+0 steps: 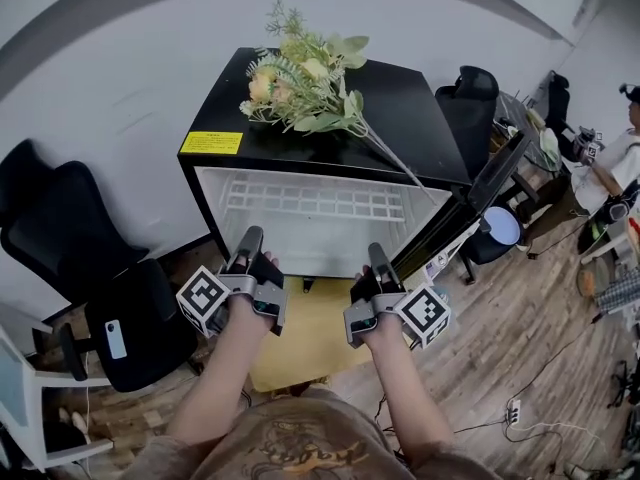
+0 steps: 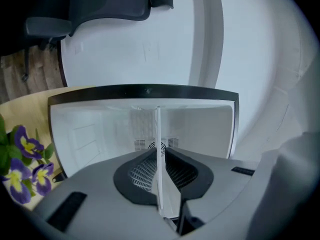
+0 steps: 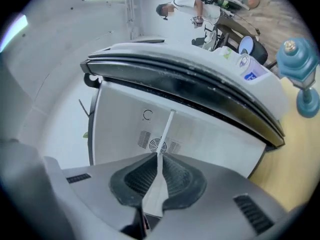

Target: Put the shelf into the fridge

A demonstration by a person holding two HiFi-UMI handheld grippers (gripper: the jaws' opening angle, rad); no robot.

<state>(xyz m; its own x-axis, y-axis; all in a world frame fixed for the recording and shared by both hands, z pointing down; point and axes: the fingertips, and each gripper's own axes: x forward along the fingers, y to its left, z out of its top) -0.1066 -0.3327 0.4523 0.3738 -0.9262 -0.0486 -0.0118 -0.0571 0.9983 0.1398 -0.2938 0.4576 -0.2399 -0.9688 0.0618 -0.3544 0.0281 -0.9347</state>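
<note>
Nearest, the left hand-held gripper (image 2: 159, 168) and the right hand-held gripper (image 3: 159, 176) each pinch the front edge of the shelf (image 1: 310, 204). The shelf is a white wire rack, held flat between them, and most of it sits high inside the open fridge (image 1: 405, 103). I cannot tell whether it rests on its side ledges. It looks light and stiff, though its thin rods are probably slick, so holding the front rail near both corners should stop it twisting. Farther back, a bunch of flowers (image 1: 300, 80) lies on the fridge top.
</note>
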